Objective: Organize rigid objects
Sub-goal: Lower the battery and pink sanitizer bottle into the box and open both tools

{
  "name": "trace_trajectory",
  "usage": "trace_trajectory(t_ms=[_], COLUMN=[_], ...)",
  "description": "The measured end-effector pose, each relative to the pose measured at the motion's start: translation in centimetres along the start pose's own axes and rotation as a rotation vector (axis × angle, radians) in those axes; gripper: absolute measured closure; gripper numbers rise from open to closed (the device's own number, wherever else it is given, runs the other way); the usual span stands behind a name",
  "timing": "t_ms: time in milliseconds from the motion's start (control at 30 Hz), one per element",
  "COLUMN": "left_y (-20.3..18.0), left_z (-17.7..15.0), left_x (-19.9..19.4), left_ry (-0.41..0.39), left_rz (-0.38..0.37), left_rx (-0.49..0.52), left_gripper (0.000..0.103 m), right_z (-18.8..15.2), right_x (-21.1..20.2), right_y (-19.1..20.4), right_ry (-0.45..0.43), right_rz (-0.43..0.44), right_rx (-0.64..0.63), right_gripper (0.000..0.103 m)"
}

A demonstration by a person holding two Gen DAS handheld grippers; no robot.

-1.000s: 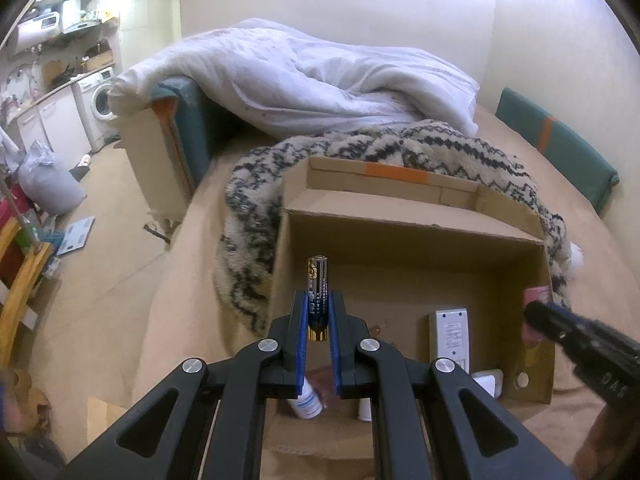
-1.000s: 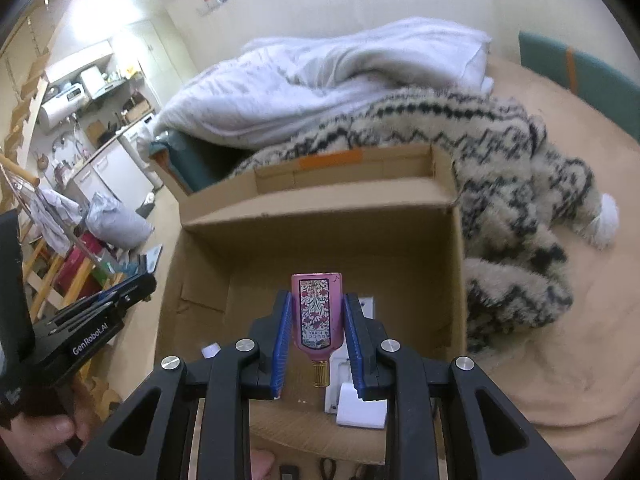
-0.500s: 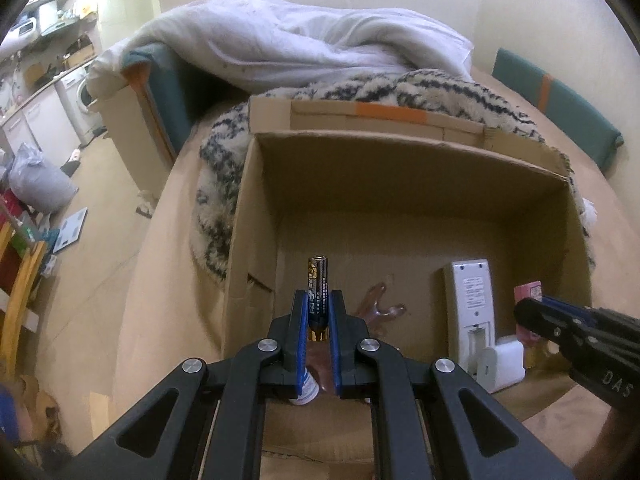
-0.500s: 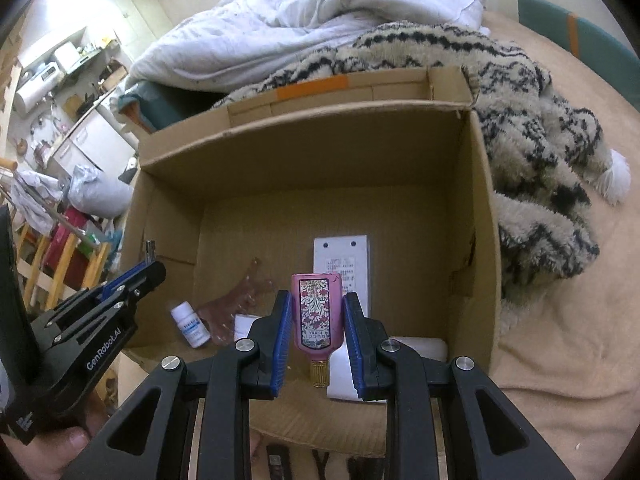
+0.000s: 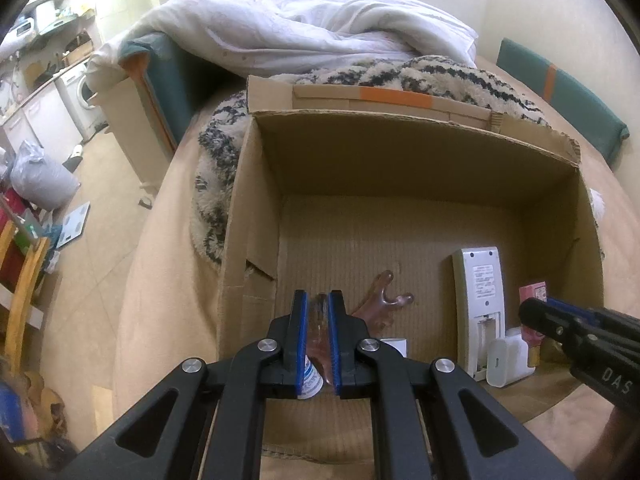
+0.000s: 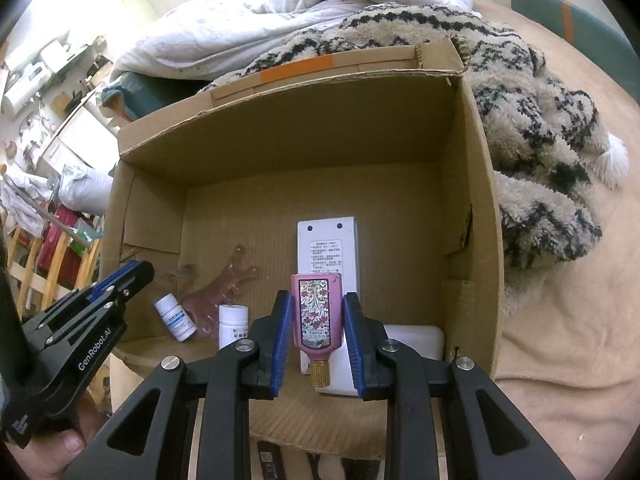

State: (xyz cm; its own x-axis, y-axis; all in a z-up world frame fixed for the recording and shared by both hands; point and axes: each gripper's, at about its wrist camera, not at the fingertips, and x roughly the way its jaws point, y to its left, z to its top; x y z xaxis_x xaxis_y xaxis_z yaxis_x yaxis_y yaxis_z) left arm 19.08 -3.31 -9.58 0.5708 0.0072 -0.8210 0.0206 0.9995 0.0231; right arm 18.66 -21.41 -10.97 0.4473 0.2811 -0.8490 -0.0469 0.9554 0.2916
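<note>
An open cardboard box (image 5: 416, 148) (image 6: 280, 120) lies on the bed. My left gripper (image 5: 318, 300) hangs over the box's near left part; its jaws stand slightly apart with nothing between them. My right gripper (image 6: 316, 300) hangs over the near right part with its jaws spread. A pink floral perfume bottle (image 6: 318, 310) with a gold cap stands between them, with a gap to each pad. In the box lie a white remote (image 5: 480, 280) (image 6: 328, 244), a white charger (image 5: 508, 360), two small white pill bottles (image 6: 176, 316) and a brown hand-shaped toy (image 5: 380, 304) (image 6: 224, 284).
A patterned fleece blanket (image 6: 540, 92) and a white duvet (image 5: 320, 32) lie behind and beside the box. A teal cushion (image 5: 560, 92) is at the far right. The bed's left edge drops to a floor with a wooden chair (image 5: 20, 280).
The battery that the left gripper held is gone from its jaws, which stand a little wider. The right jaws have spread off the perfume bottle. Both grippers moved lower over the box.
</note>
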Motion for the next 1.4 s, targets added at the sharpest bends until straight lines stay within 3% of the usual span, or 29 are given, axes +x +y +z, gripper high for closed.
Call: trace_trajectory(t_ms=[233, 333, 500, 533, 633, 900, 1067, 1400], left_y=[-0.2, -0.2, -0.2, -0.2, -0.3, 0.5, 1.3, 2.9], left_z=[-0.1, -0.2, -0.1, -0.1, 0.0, 0.8, 1.4, -0.3], left_x=[0.3, 0.2, -1.1, -1.4, -2.3, -3.1, -4.9, -6.7], left_ry=[0.032, 0.036, 0.014, 0.003, -0.021, 0.013, -0.012, 0.011], left_rz=[0.0, -0.012, -0.028, -0.032, -0.025, -0.019, -0.01, 0.005], left_rx=[0.01, 0.006, -0.013, -0.014, 0.005, -0.021, -0.044, -0.053], left_gripper=[0.091, 0.078, 0.048, 0.047, 0.047, 0.047, 0.046, 0.046], right_z=[-0.1, 0.0, 0.3, 0.3, 0.3, -0.1, -0.3, -1.3], right_x=[-0.1, -0.5, -1.5, -1.7, -2.4, -3.0, -4.0, -6.4], right_y=[-0.3, -0.4, -0.9, -0.9, -1.1, -1.3, -1.2, -1.2], right_ry=[-0.005, -0.024, -0.057, -0.063, -0.093, -0.096, -0.115, -0.137], right_rz=[0.006, 0.011, 0.039, 0.041, 0.063, 0.07, 0.072, 0.073], right_rx=[0.013, 0.022, 0.058, 0.062, 0.082, 0.103, 0.099, 0.082], right_gripper=[0.076, 0.076, 0.074, 0.069, 0.029, 0.029, 0.029, 0.029])
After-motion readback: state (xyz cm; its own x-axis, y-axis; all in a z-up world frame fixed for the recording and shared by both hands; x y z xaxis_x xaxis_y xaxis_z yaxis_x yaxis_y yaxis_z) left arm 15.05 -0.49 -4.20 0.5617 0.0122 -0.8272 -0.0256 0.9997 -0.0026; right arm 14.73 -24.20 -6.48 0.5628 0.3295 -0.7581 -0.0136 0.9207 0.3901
